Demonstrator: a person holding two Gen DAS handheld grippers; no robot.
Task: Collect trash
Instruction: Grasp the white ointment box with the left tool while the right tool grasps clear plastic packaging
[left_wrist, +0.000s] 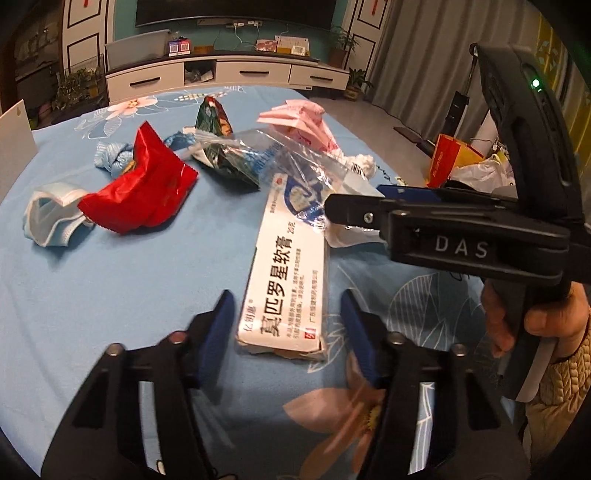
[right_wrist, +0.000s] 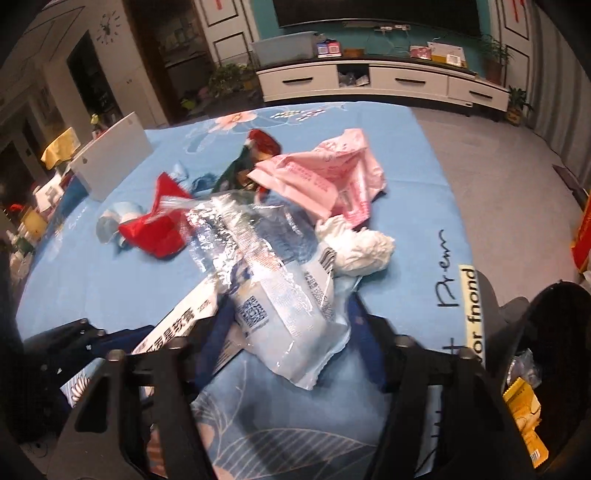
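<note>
Trash lies on a table with a blue flowered cloth (left_wrist: 110, 295). A white ointment box (left_wrist: 284, 288) lies between the blue pads of my left gripper (left_wrist: 288, 317), which is open around its near end. My right gripper (right_wrist: 288, 332) is open, its fingers on either side of a clear and pale-blue plastic wrapper (right_wrist: 280, 295); in the left wrist view it shows from the side (left_wrist: 354, 218) over that wrapper (left_wrist: 295, 173). Also there are a red wrapper (left_wrist: 140, 188), a green snack bag (left_wrist: 218, 147), a pink bag (right_wrist: 332, 173), a face mask (left_wrist: 48, 214) and crumpled white tissue (right_wrist: 362, 247).
A dark bin (right_wrist: 546, 369) with yellow trash inside stands at the table's right edge. A white board (right_wrist: 110, 158) stands at the far left of the table. A TV cabinet (right_wrist: 384, 81) is beyond. Bags (left_wrist: 465, 162) sit on the floor to the right.
</note>
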